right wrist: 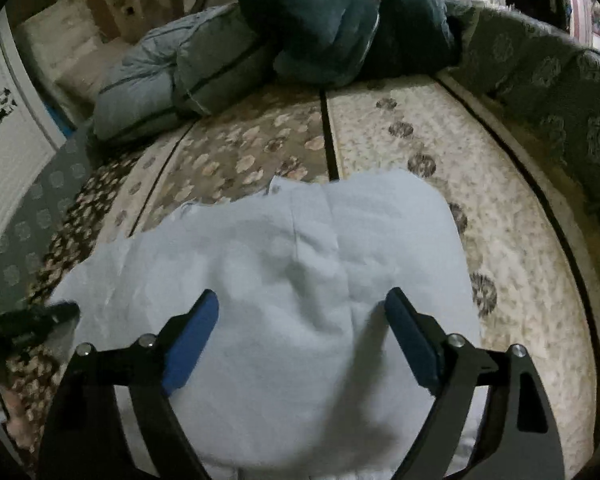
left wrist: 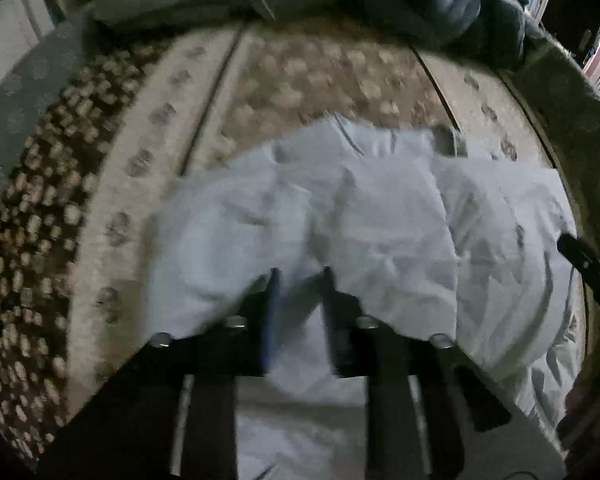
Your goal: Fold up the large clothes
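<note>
Left wrist view: the left gripper (left wrist: pixel 298 276) points steeply down at the pale blue-white crumpled cotton garment (left wrist: pixel 340 232), its fingers nearly together w/ only a narrow gap. Cloth shows in that gap, but the frame is blurred, so I cannot tell if the pads really pinch it; I judge it is set there to take the near hem for a fold. The garment lies spread on the beige patterned carpet w/ brown flower spots (left wrist: pixel 148 152), i.e. on the floor, probably because a large piece needs a wide flat place. In the right wrist view the right gripper (right wrist: pixel 302 306) hangs above the same garment (right wrist: pixel 300 240) w/ blue pads (right wrist: pixel 190 340) spread wide, nothing between them touching; it looks ready for the other end of the hem, so both ends can lift together. The cloth looks thin, soft, much wrinkled, w/ a centre seam and uneven far edge, not yet folded neatly. Behind, a grey-blue padded bundle (right wrist: pixel 172 76) and a dark blue padded jacket (right wrist: pixel 340 32) lie apart at the carpet's far edge, likely kept out of the way.
</note>
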